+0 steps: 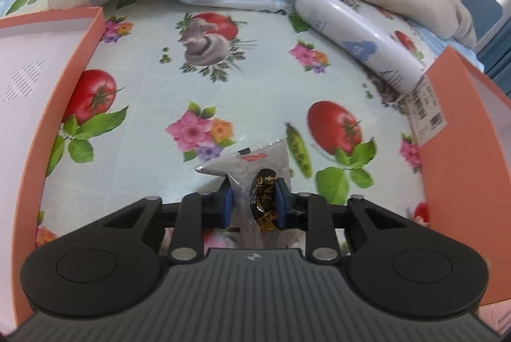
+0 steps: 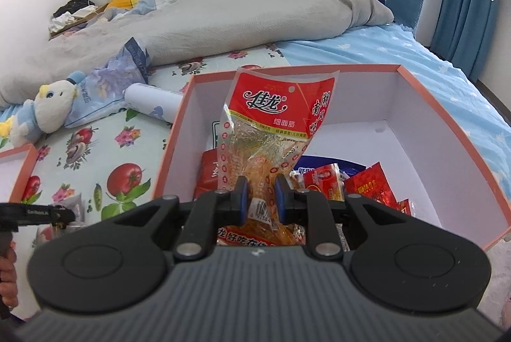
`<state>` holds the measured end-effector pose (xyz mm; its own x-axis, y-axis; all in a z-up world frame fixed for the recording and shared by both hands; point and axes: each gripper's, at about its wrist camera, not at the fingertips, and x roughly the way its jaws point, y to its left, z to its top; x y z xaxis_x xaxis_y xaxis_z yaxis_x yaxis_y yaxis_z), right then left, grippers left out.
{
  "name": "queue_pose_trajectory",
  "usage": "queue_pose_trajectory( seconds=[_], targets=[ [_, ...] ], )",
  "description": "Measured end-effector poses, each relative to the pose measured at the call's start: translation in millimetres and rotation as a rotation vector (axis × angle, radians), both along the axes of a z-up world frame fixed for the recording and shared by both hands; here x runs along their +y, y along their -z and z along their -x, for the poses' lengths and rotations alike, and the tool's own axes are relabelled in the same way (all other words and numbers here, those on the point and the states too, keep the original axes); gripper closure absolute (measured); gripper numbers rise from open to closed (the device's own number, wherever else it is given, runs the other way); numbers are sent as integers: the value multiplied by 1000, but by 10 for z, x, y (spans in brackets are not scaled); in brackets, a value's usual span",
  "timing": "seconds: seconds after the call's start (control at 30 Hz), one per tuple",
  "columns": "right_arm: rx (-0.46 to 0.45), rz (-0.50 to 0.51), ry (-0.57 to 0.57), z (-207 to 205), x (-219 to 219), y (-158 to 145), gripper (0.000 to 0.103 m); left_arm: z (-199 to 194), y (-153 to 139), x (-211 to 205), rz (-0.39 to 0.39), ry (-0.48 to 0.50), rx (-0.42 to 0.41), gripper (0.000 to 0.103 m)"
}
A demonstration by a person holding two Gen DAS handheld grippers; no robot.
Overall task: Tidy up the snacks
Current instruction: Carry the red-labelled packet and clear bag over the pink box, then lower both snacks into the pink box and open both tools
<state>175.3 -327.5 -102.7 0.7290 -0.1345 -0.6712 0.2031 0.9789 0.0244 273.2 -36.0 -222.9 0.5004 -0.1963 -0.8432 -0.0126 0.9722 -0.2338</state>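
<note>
The left tool [image 1: 252,198] is clenched on a small grey snack packet [image 1: 252,172] at lower centre of the left view, the blue pads pressing its crinkled film, the packet resting on or just above the flowered sheet [image 1: 255,80] of the bed. The right tool [image 2: 259,198] grips a red-topped clear snack bag [image 2: 271,131] by its lower end, holding it upright over the orange box [image 2: 447,131] where other red packets [image 2: 370,185] already lie. To do this step well, I judge the right hand should lower the bag until it rests among those packets before releasing, since a tall bag held at one end will flop; the left should lift the grey packet straight up, as thin film can slip from the pads, then carry it over a box wall without catching the rim. The left view alone shows the grip on the grey packet, a second orange tray [image 1: 48,60] at the left edge, and a white bottle [image 1: 357,38] leaning against the box's corner. The right view alone shows the box's contents, the quilt [image 2: 223,22], and the left tool's tip at the lower left edge; a plush toy [image 2: 48,112] appears in both.
</note>
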Motion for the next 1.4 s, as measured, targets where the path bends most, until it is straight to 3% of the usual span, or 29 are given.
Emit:
queue_pose_trajectory(
  seconds=[0.27, 0.47, 0.63, 0.93, 1.2, 1.27, 1.33, 1.37, 1.4],
  targets=[
    [-13, 0, 18, -3, -95, -106, 82, -14, -618, -253, 69, 85, -119, 76],
    [-54, 0, 28, -28, -176, -326, 82, -27, -1321, -556, 147, 205, -233, 76],
    [-72, -2, 57, -27, -272, -463, 82, -28, -1645, -970, 187, 312, -288, 76],
    [32, -43, 110, 42, -485, -367, 82, -18, -1591, -1800, 129, 523, -246, 76],
    [92, -93, 150, 153, -629, -205, 79, 20, -1316, -2055, 120, 608, -146, 76],
    [91, -95, 155, 170, -651, -225, 74, 7, -1310, -2051, 107, 600, -141, 64],
    [84, -110, 172, 188, -686, -266, 59, -9, -1343, -2042, 93, 596, -146, 30],
    [73, -113, 177, 198, -688, -302, 47, 7, -1390, -2019, 93, 592, -167, 28],
    [59, -111, 176, 212, -682, -346, 45, 28, -1446, -1992, 94, 588, -191, 28]
  ],
)
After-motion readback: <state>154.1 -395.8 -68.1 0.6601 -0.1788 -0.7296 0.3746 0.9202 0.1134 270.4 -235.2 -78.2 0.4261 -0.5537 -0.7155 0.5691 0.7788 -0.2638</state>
